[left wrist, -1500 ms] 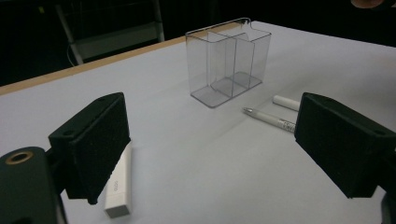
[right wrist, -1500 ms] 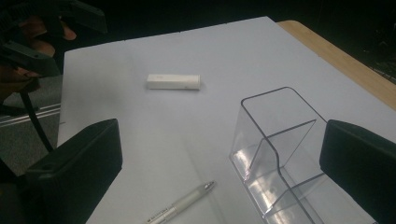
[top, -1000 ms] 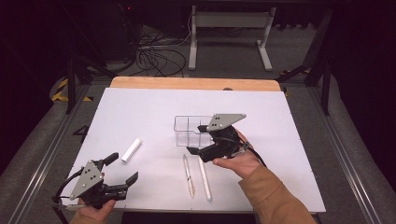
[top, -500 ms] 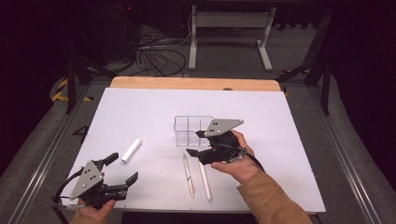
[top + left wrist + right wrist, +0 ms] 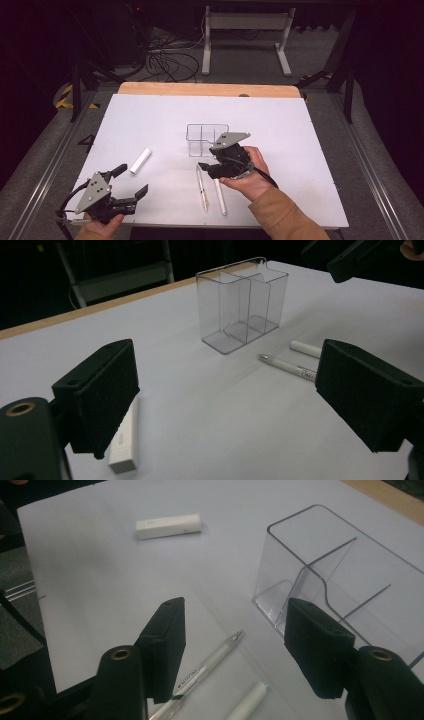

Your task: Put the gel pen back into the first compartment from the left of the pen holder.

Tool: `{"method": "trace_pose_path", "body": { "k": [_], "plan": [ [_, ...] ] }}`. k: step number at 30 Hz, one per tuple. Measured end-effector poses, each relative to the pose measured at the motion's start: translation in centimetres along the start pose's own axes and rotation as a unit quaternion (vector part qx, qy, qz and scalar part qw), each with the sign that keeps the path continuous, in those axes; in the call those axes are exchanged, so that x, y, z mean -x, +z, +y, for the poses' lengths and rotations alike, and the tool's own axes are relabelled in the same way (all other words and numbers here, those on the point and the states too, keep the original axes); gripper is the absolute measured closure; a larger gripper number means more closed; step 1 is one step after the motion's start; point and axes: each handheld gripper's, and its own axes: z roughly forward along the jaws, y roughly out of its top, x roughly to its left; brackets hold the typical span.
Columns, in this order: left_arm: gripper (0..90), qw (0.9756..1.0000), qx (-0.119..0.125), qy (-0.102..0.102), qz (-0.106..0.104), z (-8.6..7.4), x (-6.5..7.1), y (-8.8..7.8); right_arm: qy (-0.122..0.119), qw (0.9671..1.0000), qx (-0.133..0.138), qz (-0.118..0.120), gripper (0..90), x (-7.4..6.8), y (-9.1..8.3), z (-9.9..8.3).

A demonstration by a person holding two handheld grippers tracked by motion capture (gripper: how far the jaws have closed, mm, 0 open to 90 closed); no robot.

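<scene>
Right gripper (image 5: 205, 167) narrowing jaws since earlier frame, half open, nothing between pads, hovering over pen (image 5: 207, 669) beside clear organizer (image 5: 340, 580) on table (image 5: 310, 150). Pen: light, stiff, slippery; am gripping mid-barrel. Left gripper (image 5: 131, 184) idling, jaws wide, empty.

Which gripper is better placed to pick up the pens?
Right. The right gripper hovers over the two pens, jaws just closing, nothing between them. The left gripper sits far off by the white stick.
</scene>
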Motion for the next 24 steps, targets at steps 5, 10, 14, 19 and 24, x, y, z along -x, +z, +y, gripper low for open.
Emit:
{"method": "trace_pose_path", "body": {
  "k": [5, 10, 14, 19, 24],
  "plan": [
    [10.9, 1.0, 0.0, 0.001, 0.001, 0.0, 0.0, 0.0, 0.041, 0.9974, -0.046, 0.037, 43.5, 0.2, 1.0, -0.1],
    [10.9, 1.0, 0.0, 0.0, 0.002, 0.0, -0.1, 0.0, 0.066, 0.9927, -0.083, 0.056, 44.6, 0.5, 2.3, -0.5],
    [10.9, 1.0, 0.0, -0.001, 0.002, 0.0, 0.0, 0.0, 0.065, 0.9919, -0.099, 0.046, 45.8, 0.4, 3.0, -0.7],
    [10.9, 1.0, 0.0, -0.001, 0.002, 0.0, -0.1, -0.1, 0.068, 0.9914, -0.106, 0.035, 46.7, 0.1, 3.6, -0.9],
    [10.9, 1.0, 0.001, 0.001, 0.003, 0.0, 0.0, -0.1, 0.083, 0.9899, -0.111, 0.032, 50.3, -0.1, 3.8, -1.1]
  ]
}}
